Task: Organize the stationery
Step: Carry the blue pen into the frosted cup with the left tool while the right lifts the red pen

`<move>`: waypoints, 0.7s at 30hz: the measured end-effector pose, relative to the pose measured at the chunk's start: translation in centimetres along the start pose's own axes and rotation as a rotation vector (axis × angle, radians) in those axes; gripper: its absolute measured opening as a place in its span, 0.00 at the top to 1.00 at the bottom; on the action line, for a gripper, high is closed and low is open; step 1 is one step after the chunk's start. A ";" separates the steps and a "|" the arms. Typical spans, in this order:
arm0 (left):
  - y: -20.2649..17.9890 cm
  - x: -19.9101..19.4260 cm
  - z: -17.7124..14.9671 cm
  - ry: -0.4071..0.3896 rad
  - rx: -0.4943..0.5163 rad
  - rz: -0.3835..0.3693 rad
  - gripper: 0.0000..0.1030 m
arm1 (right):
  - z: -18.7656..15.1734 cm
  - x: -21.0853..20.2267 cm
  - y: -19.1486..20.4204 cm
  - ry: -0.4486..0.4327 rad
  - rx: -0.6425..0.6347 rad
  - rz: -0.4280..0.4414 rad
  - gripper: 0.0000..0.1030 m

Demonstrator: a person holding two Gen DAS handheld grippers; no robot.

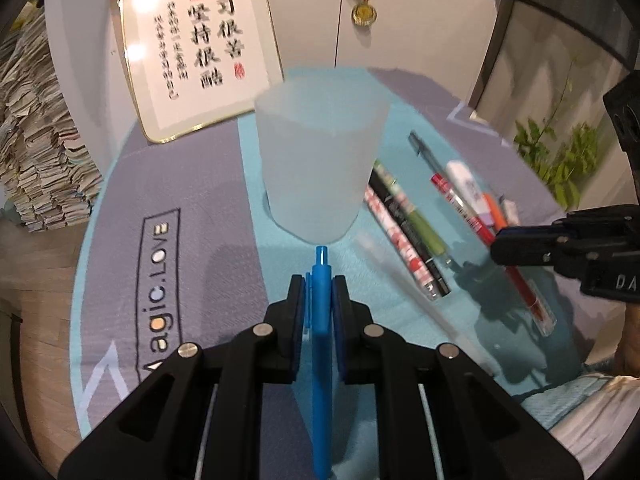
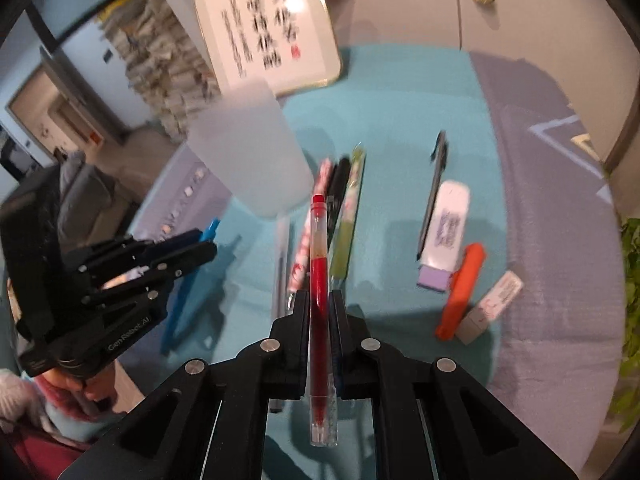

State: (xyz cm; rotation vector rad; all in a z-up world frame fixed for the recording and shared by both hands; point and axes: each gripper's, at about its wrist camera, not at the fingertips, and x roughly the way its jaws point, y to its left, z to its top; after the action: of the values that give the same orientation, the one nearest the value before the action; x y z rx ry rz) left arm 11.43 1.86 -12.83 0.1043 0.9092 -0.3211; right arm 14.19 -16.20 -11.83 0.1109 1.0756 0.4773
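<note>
My left gripper [image 1: 320, 292] is shut on a blue pen [image 1: 322, 360] and holds it lengthwise above the mat, its tip pointing at the frosted plastic cup [image 1: 322, 160] just ahead. My right gripper [image 2: 320, 304] is shut on a red pen [image 2: 319, 300] and holds it above the mat, right of the cup [image 2: 256, 152]. In the left wrist view the right gripper [image 1: 504, 244] and the red pen [image 1: 480, 228] show at the right. In the right wrist view the left gripper [image 2: 200, 246] with the blue pen [image 2: 188, 292] shows at the left.
Several pens [image 2: 340, 208] lie on the teal mat [image 2: 400, 120] right of the cup. A dark pen [image 2: 434, 184], a white correction tape [image 2: 448, 224], an orange marker [image 2: 462, 288] and an eraser [image 2: 494, 304] lie farther right. A framed calligraphy board [image 1: 196, 48] leans at the back.
</note>
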 end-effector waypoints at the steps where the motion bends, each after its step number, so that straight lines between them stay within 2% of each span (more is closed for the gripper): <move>1: 0.0 -0.2 0.1 -0.007 -0.002 0.000 0.89 | 0.0 -0.5 0.1 -0.012 0.003 0.001 0.90; 7: 0.2 -2.2 0.6 -0.067 -0.023 -0.024 0.89 | 0.3 -3.1 -0.4 -0.115 0.059 0.025 0.90; 17: 0.7 -6.7 3.6 -0.220 -0.050 -0.036 0.89 | 1.1 -5.0 2.6 -0.234 0.007 0.051 0.90; 21: 0.9 -8.6 5.3 -0.297 -0.069 -0.043 0.89 | 2.3 -6.5 3.7 -0.318 -0.003 0.049 0.90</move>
State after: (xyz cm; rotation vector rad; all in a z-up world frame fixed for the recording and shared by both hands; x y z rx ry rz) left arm 10.81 3.46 -2.79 -0.0264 0.6283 -0.3346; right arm 12.52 -15.38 -4.26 0.2038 0.7621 0.4865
